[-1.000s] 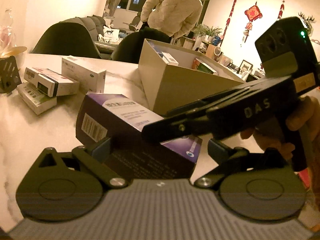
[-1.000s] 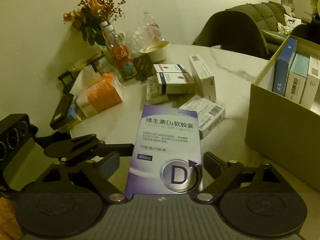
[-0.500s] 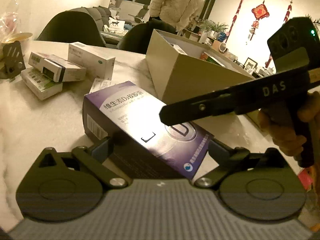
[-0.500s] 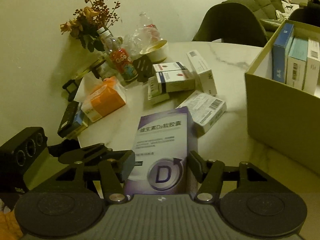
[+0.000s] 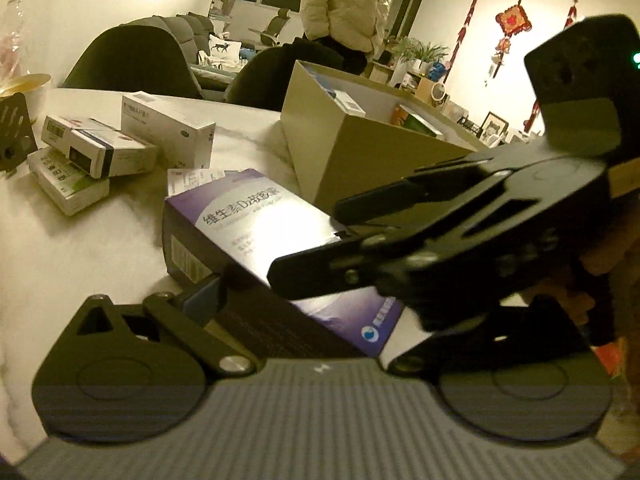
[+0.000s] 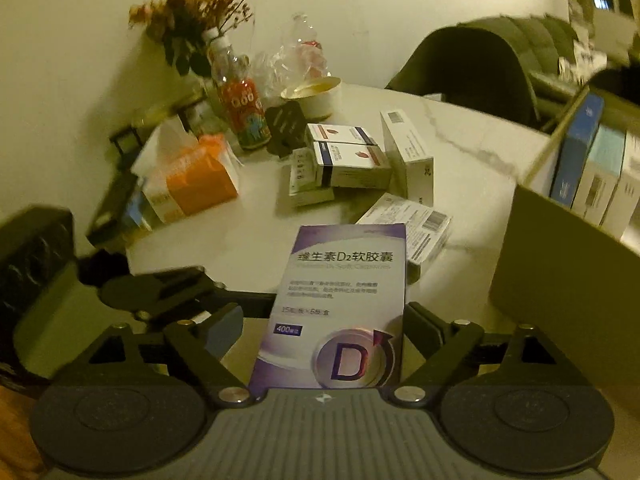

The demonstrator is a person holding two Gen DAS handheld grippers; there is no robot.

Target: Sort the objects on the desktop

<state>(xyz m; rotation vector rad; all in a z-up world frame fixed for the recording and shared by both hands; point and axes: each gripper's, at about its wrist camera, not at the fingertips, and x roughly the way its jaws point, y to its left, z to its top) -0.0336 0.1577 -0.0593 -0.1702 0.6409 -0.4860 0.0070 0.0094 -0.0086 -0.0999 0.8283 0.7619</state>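
A purple vitamin D box (image 6: 340, 300) hangs tilted above the white marble table (image 6: 248, 240). My left gripper (image 5: 316, 308) is shut on it: its left pad (image 5: 208, 292) presses the box's side, while its right finger is hidden behind the other gripper. My right gripper (image 6: 322, 328) straddles the same box from the other side. Its jaws are opening, and the left pad (image 6: 224, 332) stands clear of the box. In the left wrist view the right gripper (image 5: 308, 240) crosses over the box's top face (image 5: 260, 232).
An open cardboard box (image 6: 560, 280) with upright packets stands at the right. White medicine boxes (image 6: 352, 160) lie piled mid-table, one flat (image 6: 420, 232) behind the purple box. Orange tissue pack (image 6: 196, 176), flower bottle (image 6: 240, 112) and bowl (image 6: 316, 96) sit by the wall. A person (image 5: 344, 0) stands beyond dark chairs.
The right gripper's jaws narrowed around the purple box, then spread wide again. The box's printed face has tipped more toward the left camera. The right gripper sits lower across the left view.
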